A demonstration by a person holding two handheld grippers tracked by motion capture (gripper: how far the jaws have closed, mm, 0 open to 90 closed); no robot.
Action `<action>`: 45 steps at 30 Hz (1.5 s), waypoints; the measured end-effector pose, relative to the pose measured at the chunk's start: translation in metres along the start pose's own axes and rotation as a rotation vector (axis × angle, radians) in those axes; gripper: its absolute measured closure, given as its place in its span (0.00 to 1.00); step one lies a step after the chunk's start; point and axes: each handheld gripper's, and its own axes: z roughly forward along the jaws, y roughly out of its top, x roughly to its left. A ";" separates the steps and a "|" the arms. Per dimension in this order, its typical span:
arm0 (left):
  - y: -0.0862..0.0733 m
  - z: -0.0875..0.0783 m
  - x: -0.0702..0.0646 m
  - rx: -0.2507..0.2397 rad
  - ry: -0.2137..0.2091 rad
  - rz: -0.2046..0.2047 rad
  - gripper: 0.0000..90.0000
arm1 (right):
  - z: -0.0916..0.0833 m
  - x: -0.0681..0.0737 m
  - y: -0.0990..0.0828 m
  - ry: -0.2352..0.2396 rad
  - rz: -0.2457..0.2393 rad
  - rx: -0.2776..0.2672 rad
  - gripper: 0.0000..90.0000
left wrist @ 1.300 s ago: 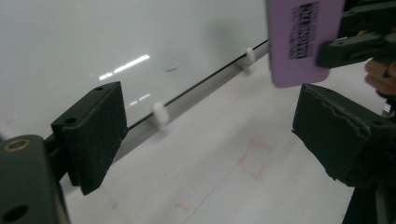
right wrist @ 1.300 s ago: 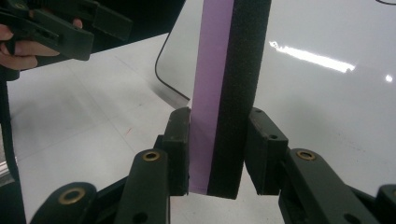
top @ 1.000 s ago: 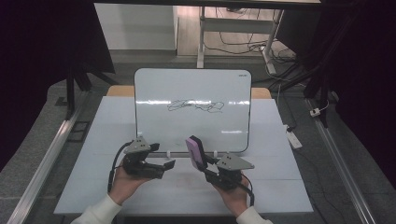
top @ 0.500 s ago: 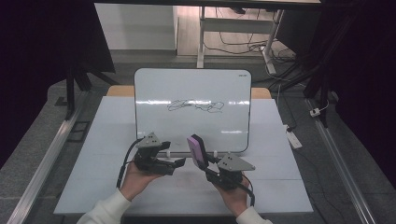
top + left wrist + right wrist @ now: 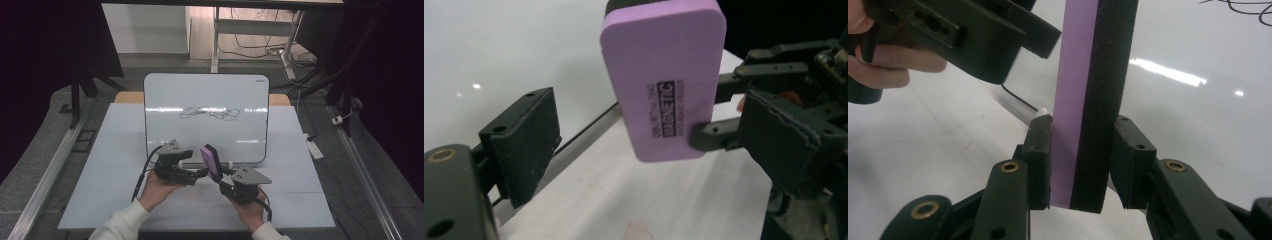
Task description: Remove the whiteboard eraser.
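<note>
the right tongs clamp the low end of the purple eraser, its long axis standing up out of the jaws. the left tongs gape wide just beside it, purple face toward them, the eraser seemingly between their pads, untouched. the whiteboard with its scribble stands beyond both, on the tabletop.

A white table carries a scribbled whiteboard lying flat.
</note>
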 end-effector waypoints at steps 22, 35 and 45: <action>0.008 0.015 -0.001 -0.019 -0.043 -0.022 0.42 | 0.001 0.006 -0.001 -0.001 -0.016 -0.014 0.71; 0.008 0.017 -0.004 -0.031 -0.065 -0.025 0.44 | -0.002 0.008 0.002 0.005 -0.022 -0.042 0.71; 0.007 0.017 -0.004 -0.036 -0.051 -0.029 0.44 | -0.002 0.000 -0.003 -0.018 0.032 -0.036 0.71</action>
